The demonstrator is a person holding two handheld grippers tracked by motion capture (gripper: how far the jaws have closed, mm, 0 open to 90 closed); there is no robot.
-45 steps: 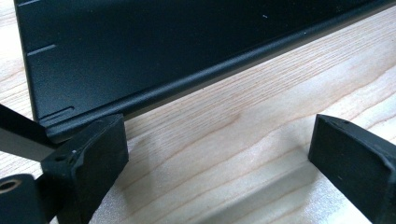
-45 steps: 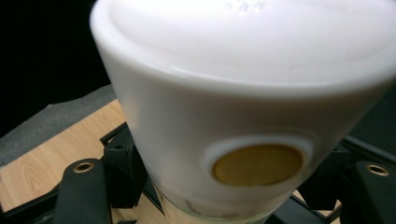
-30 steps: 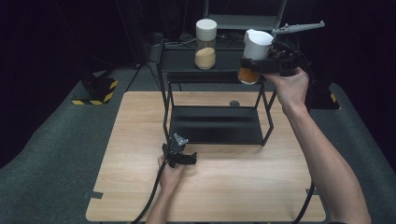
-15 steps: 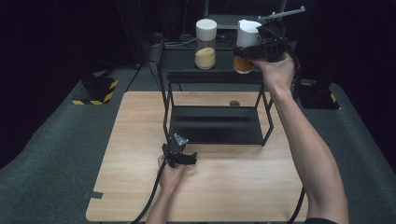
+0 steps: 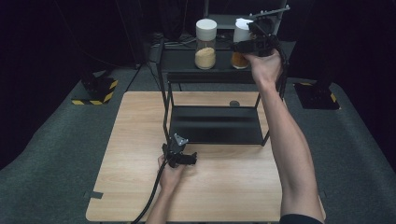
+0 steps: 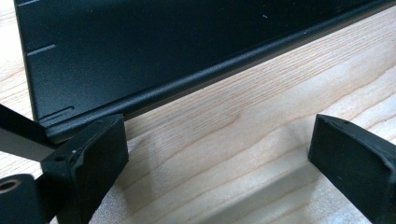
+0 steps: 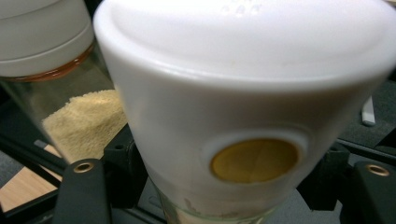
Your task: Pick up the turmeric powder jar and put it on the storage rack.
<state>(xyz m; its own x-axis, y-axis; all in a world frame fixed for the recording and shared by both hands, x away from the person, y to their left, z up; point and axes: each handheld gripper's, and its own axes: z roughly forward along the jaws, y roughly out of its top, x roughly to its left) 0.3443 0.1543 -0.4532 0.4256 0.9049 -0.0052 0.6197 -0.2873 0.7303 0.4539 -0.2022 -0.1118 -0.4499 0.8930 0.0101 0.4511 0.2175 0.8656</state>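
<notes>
R gripper [image 5: 243, 45] clamped on orange-spice jar [image 5: 240, 39] just below its white lid, at top shelf of black rack [image 5: 187, 74] beside the beige-grain jar [image 5: 205, 44], prob. lining them up. L gripper [image 5: 180, 156] wide, nothing between jaws, idle on table [image 5: 130, 140] at rack's lower shelf edge.

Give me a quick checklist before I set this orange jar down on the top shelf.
1. Right tongs shut on the orange jar: ok.
2. Jar upright: ok.
3. Jar over the top shelf: ok.
4. Gap to the pale-grain jar beside it: cannot tell; they look close in the right gripper view.
5. Jar base resting on the shelf: cannot tell.
6. Left tongs open, low over the table, away from the jars: ok.
</notes>
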